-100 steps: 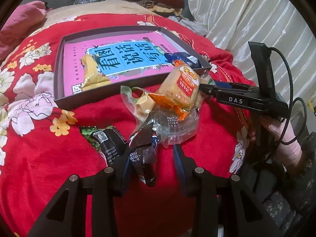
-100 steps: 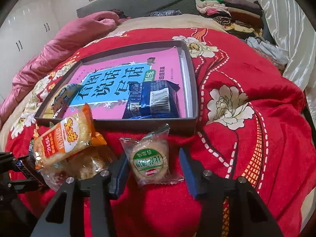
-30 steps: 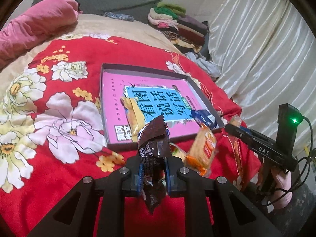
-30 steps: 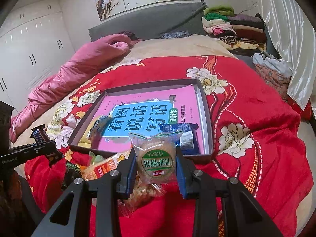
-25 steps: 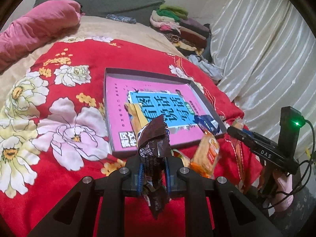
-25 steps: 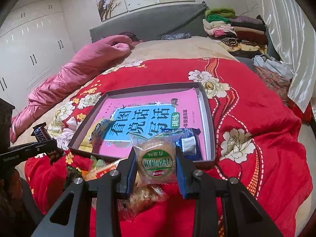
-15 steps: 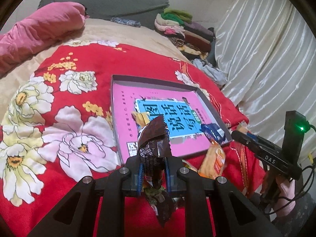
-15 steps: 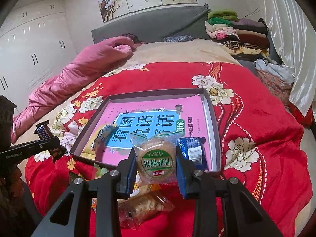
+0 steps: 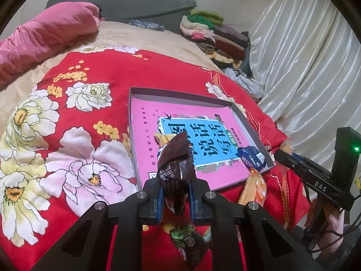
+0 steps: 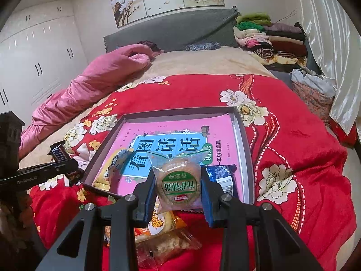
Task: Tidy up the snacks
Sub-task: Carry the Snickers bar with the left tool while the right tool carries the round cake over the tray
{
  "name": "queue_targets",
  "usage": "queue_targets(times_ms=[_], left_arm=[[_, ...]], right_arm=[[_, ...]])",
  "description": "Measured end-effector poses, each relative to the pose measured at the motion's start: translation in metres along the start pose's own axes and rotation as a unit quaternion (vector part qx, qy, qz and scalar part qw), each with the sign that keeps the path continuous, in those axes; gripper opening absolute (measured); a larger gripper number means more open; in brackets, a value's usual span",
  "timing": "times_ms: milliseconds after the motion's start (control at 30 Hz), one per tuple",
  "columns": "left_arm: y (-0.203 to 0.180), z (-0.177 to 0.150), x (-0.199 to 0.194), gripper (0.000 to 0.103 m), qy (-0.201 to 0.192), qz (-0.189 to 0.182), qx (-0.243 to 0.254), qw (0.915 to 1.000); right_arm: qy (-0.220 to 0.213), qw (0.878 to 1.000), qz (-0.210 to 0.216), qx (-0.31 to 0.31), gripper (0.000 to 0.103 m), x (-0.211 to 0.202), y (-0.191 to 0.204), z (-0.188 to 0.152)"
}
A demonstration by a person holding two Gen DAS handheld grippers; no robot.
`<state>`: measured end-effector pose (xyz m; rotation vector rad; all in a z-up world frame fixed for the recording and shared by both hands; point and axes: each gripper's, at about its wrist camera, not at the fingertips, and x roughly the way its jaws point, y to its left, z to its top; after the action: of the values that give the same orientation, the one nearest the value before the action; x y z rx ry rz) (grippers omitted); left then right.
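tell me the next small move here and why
Probably carry both held snacks forward over the tray and let go. The left gripper is shut on a brown candy bar, the right gripper on a round cake, both short of the near rim.

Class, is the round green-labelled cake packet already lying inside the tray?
No, the cake packet is clamped in the right tool, held above the tray.

left gripper (image 9: 174,199): raised, jaws clamped on a packet | right gripper (image 10: 178,195): raised, jaws clamped on a packet
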<state>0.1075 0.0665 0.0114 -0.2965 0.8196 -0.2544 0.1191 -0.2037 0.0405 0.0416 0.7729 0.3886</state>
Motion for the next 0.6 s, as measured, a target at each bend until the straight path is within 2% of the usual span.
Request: queue_targets(times_ms=[333, 600], left_arm=[[0.001, 0.009, 0.018, 0.017, 0.000, 0.006, 0.008, 1.0000], [0.002, 0.011, 0.037, 0.017, 0.015, 0.012, 0.015, 0.9997]], right_arm=[[0.000, 1.000, 0.000, -0.004, 0.035, 0.004, 0.006, 0.003], [0.004, 1.000, -0.002, -0.006, 0.035, 0.013, 0.009, 0.005]])
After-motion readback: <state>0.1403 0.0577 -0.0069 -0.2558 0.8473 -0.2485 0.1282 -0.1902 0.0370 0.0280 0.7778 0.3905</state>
